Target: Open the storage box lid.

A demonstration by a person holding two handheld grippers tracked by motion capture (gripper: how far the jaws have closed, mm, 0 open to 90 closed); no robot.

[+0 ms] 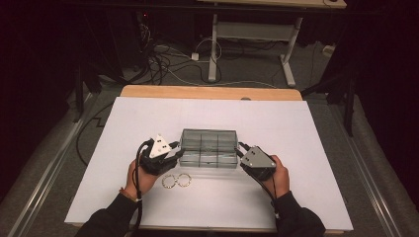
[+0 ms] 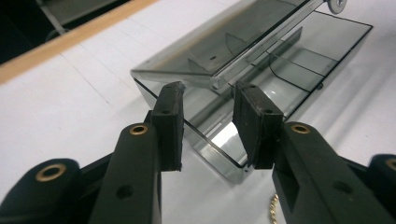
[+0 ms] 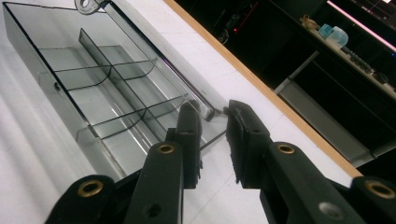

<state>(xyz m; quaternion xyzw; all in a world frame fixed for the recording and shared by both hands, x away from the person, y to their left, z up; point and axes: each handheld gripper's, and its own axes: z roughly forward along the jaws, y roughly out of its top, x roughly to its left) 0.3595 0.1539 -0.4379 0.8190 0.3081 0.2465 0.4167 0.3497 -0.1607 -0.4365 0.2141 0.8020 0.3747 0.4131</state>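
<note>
A smoky clear compartment box (image 1: 208, 148) lies in the middle of the white table cover, its lid (image 2: 219, 42) tilted up. My left gripper (image 1: 179, 148) is at the box's left end; in the left gripper view it (image 2: 208, 93) stands open, its jaws straddling the box's near corner (image 2: 224, 163). My right gripper (image 1: 240, 148) is at the right end. In the right gripper view it (image 3: 212, 109) is open, with the lid's end corner (image 3: 215, 112) between the fingertips, untouched. The compartments (image 3: 93, 84) look empty.
Two beaded rings (image 1: 169, 181) (image 1: 184, 180) lie side by side on the white cover (image 1: 148, 118) just in front of the box. The table's wooden far edge (image 1: 207, 92) shows beyond it. A desk frame (image 1: 257, 29) and floor cables (image 1: 168, 64) are behind.
</note>
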